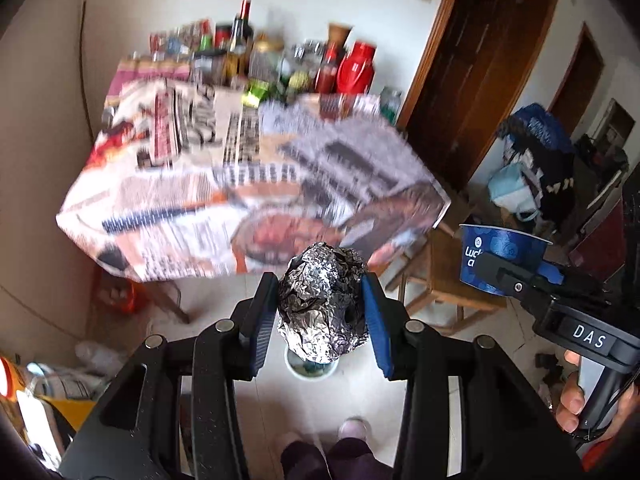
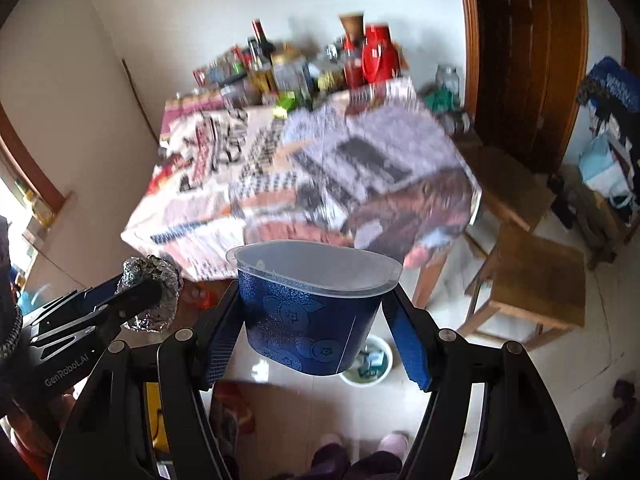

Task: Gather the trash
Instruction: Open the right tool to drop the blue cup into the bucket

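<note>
Both tools are loaded as we look down over the floor. Our left tool (image 1: 320, 312) is partly closed around a crumpled foil ball (image 1: 323, 306), its blue pads pressing on either side of the ball — the foil sits squarely between them and sticks out past the tips. Our right tool (image 2: 316, 320) stands somewhat wider and clamps a blue paper cup (image 2: 310, 320) by its sides; the cup is tilted towards us, so we see its clear plastic rim and the pale inside. From the left camera the same cup shows at the right edge, held up beside the foil ball, with a hand (image 1: 576, 396) wrapped round the handle of the right tool.

Below both tools, on the pale tiled floor (image 1: 224, 320), stands a small white bin (image 2: 370, 364) with scraps in it. In the left view it lies directly under the foil ball, mostly hidden by it; in the right view it sits just below and to the right of the cup.

Ahead of us is the worktop (image 1: 172, 184), covered with printed newspaper and blurred. Its far end is crowded with bottles and jars (image 1: 256, 56), a red flask (image 1: 356, 66) among them. A wooden stool (image 2: 536, 276) stands to the right of the worktop — near a dark wooden door (image 1: 480, 64). Our own feet in pale slippers (image 2: 394, 442) show at the bottom of the view.
</note>
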{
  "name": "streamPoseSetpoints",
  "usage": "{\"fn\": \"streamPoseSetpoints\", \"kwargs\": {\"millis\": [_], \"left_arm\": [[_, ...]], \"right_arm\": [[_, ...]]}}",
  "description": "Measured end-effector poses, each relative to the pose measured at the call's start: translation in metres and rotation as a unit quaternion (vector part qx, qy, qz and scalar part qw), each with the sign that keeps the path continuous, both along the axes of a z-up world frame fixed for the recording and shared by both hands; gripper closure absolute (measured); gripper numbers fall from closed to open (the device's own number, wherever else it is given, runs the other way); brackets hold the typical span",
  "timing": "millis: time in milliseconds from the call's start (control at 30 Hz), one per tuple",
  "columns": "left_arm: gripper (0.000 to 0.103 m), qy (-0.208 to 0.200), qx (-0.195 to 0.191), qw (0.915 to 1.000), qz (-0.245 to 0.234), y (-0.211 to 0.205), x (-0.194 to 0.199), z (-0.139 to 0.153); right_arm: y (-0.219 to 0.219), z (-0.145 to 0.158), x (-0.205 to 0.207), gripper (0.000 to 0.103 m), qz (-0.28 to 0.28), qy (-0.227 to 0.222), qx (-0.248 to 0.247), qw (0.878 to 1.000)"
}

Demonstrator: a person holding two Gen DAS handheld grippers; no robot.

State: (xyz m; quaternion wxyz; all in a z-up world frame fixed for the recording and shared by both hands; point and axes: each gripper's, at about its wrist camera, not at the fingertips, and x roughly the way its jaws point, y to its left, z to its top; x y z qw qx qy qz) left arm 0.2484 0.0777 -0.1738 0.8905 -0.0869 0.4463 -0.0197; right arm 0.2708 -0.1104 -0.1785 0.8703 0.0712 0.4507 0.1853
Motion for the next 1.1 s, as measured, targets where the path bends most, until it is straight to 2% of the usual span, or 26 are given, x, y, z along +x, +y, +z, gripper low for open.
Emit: {"fn": "streamPoseSetpoints", "kwargs": {"millis": [67,300,433,633,867,900,967,1100], "left_arm": [[0.061,0.022,-0.005,0.9997,0.008,-0.002,0.006,-0.022],[0.061,0.107,-0.017,0.9935,0.034,-0.019,0.024,-0.140],[0.061,0.153,-0.028,0.9867,0.048,-0.025,0.028,-0.217],[0.061,0.202,-0.028,0.9773,0.059,-0.027,0.029,-0.315],[0.061,0.224,-0.029,0.9709,0.079,-0.022,0.034,-0.397],[0.061,0.226,-0.030,0.9703,0.080,-0.021,0.034,-0.404],[0.061,0.232,-0.033,0.9687,0.082,-0.021,0.037,-0.421],[0.061,0.241,-0.037,0.9666,0.078,-0.027,0.045,-0.450]], "right_arm": [[-0.002,-0.025,0.008,0.037,0.006,0.022,-0.005,1.000],[-0.012,-0.125,0.026,0.037,0.026,0.077,-0.037,0.996],[-0.014,-0.189,0.035,0.037,0.044,0.098,-0.063,0.992],[-0.007,-0.273,0.055,0.037,0.054,0.124,-0.065,0.989],[0.006,-0.338,0.073,0.037,0.077,0.138,-0.037,0.987],[0.009,-0.349,0.076,0.036,0.083,0.148,-0.034,0.985],[0.011,-0.366,0.082,0.028,0.089,0.169,-0.031,0.981],[0.004,-0.384,0.087,0.028,0.082,0.191,-0.024,0.978]]}}
